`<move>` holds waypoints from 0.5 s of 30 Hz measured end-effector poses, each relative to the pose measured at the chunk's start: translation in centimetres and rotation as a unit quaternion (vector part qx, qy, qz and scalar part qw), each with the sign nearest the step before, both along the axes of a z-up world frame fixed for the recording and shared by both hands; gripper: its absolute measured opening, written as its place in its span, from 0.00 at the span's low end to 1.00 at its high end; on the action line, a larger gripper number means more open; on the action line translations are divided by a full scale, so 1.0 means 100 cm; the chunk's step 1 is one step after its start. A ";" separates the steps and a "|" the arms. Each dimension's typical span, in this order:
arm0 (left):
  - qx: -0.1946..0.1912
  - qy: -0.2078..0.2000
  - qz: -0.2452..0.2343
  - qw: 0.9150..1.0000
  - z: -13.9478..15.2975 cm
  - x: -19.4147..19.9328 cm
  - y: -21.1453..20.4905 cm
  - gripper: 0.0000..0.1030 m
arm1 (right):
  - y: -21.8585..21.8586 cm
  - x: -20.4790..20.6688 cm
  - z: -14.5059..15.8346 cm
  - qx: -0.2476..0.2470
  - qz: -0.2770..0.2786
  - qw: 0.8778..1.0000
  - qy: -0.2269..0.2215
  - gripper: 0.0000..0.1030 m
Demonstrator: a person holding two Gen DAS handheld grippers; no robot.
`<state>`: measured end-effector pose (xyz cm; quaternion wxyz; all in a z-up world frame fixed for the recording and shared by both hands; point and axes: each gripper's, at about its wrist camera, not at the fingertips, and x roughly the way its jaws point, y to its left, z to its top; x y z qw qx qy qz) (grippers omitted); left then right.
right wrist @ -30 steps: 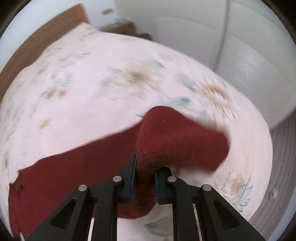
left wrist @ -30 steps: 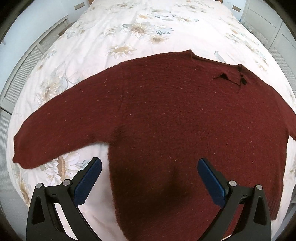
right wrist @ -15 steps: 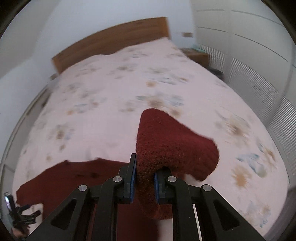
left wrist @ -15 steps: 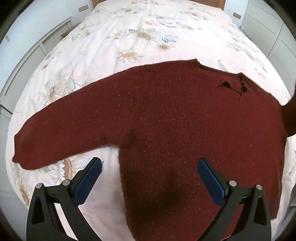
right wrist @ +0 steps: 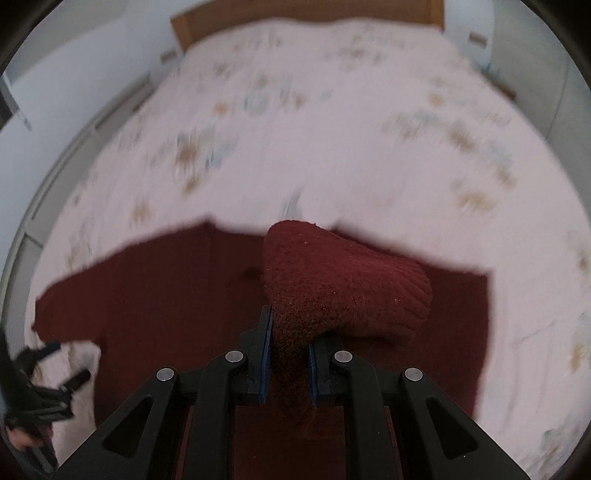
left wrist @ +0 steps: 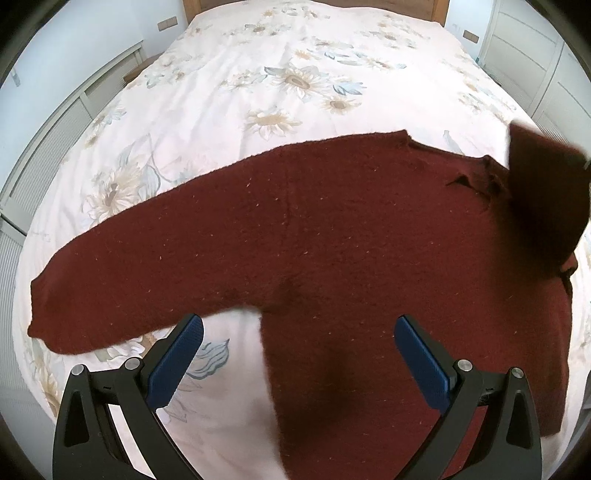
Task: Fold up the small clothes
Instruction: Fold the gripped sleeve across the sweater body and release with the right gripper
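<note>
A dark red knitted sweater [left wrist: 332, 240] lies flat on the flowered bed, its left sleeve [left wrist: 110, 280] stretched out to the left. My left gripper [left wrist: 299, 354] is open and empty, hovering over the sweater's lower left edge. My right gripper [right wrist: 290, 354] is shut on the sweater's right sleeve [right wrist: 343, 280], which is lifted and carried over the body; the lifted sleeve shows at the right edge of the left wrist view [left wrist: 543, 192]. The sweater's body spreads beneath it in the right wrist view [right wrist: 166, 288], which is blurred.
The bed with a white flowered cover [left wrist: 295, 74] reaches to a wooden headboard [right wrist: 295, 14]. White cabinets [left wrist: 546, 55] stand at the right, a low white unit [left wrist: 55, 122] at the left. The left gripper shows at the lower left of the right wrist view [right wrist: 44, 384].
My right gripper has swung the held sleeve inward over the sweater's body, and it now enters the left wrist view. The left gripper has stayed open and shifted slightly left.
</note>
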<state>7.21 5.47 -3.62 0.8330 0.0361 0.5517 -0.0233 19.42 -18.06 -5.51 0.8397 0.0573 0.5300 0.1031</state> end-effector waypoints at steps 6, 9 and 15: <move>-0.002 0.011 0.003 1.000 -0.007 0.002 0.006 0.99 | 0.024 -0.005 -0.056 0.008 0.022 0.998 0.050 0.18; -0.001 0.013 0.004 1.000 -0.009 0.003 0.007 0.99 | 0.032 -0.008 -0.065 0.004 0.031 0.998 0.059 0.20; -0.004 0.014 0.005 1.000 -0.009 0.005 0.007 0.99 | 0.037 -0.015 -0.061 -0.039 0.040 0.997 0.057 0.75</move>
